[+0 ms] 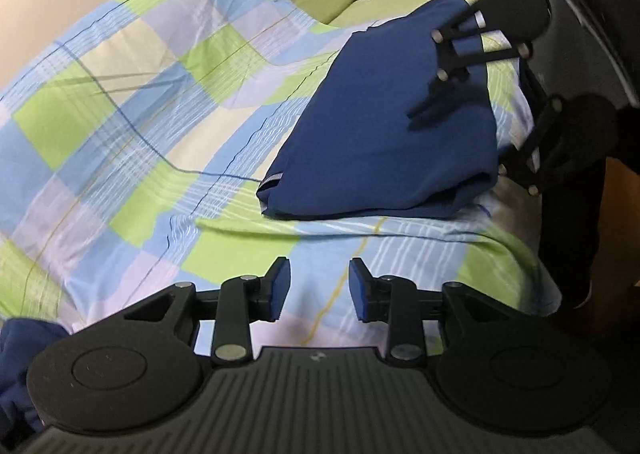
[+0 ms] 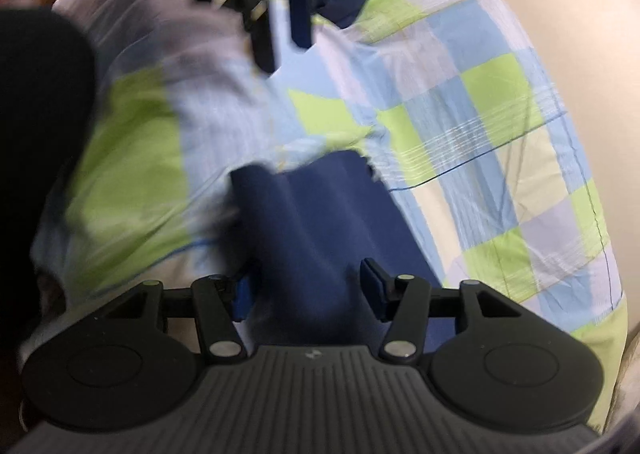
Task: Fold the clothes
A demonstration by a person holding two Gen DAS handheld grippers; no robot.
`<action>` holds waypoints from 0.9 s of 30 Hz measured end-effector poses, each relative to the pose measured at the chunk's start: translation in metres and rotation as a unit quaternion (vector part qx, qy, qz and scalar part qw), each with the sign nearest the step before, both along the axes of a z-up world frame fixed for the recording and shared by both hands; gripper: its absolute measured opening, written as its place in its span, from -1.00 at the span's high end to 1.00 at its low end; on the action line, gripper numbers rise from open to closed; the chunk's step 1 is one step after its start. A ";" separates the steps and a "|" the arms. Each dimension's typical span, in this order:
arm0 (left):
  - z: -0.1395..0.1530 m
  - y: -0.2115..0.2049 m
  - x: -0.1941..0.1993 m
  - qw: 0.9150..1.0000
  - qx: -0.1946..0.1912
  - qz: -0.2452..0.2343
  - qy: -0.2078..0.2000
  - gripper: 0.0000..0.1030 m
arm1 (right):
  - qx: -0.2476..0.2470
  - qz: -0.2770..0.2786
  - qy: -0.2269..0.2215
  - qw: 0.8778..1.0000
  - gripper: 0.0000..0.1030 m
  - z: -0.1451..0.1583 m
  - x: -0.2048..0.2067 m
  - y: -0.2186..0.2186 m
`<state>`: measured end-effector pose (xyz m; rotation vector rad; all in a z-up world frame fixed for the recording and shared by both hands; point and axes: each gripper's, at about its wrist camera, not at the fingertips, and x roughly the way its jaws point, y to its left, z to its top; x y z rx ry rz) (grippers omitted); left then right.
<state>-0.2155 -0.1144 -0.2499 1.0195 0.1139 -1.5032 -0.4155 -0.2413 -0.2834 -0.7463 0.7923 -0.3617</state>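
Blue-padded fingers [image 1: 280, 286] of the left gripper [image 1: 319, 286] sit nearest the lens in the left wrist view, parted by a moderate gap with nothing between them — only the checked bedsheet [image 1: 132, 102] shows through the opening. Beyond them, near the bed's edge, lies the navy garment [image 1: 380, 134], already doubled into a compact, roughly rectangular bundle with a pale hem trim at its near corner. More navy cloth [image 1: 20, 366] shows at the lower left edge of that view; whether it is another piece of clothing cannot be told.

From the right wrist view, badly smeared by motion, the right gripper [image 2: 308, 290] is spread wide just above the navy garment, its jaws straddling the fabric without pinching it. Whether the pads brush the cloth is not clear through the blur. The left wrist view shows the same tool over the garment's far side, apparently empty.

My reading is that one fold is finished and both tools are free — the step in hand looks like a release or a reach between folds. A next move would call for locating a clean edge or corner of the bundle, closing on one layer set only, and lifting evenly so the stack does not slide apart on the soft sheet.
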 end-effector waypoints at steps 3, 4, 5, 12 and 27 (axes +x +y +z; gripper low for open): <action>-0.003 -0.008 0.004 1.000 -0.007 -0.013 -0.005 0.06 | -0.001 -0.009 -0.004 1.000 0.08 -0.001 0.003 -0.005; -0.005 -0.013 0.005 1.000 -0.007 -0.020 -0.010 0.05 | -0.001 -0.007 0.000 1.000 0.10 -0.004 0.004 -0.005; -0.006 -0.016 0.006 1.000 -0.007 -0.026 -0.014 0.05 | 0.003 -0.005 0.001 1.000 0.24 -0.005 0.005 -0.006; -0.016 -0.033 0.011 0.997 -0.005 -0.068 -0.047 -0.15 | 0.111 -0.024 -0.083 0.990 0.71 0.033 -0.014 -0.033; -0.055 -0.088 0.008 0.939 -0.009 -0.257 -0.231 -0.21 | 0.168 -0.036 -0.120 0.978 0.72 0.055 -0.034 -0.058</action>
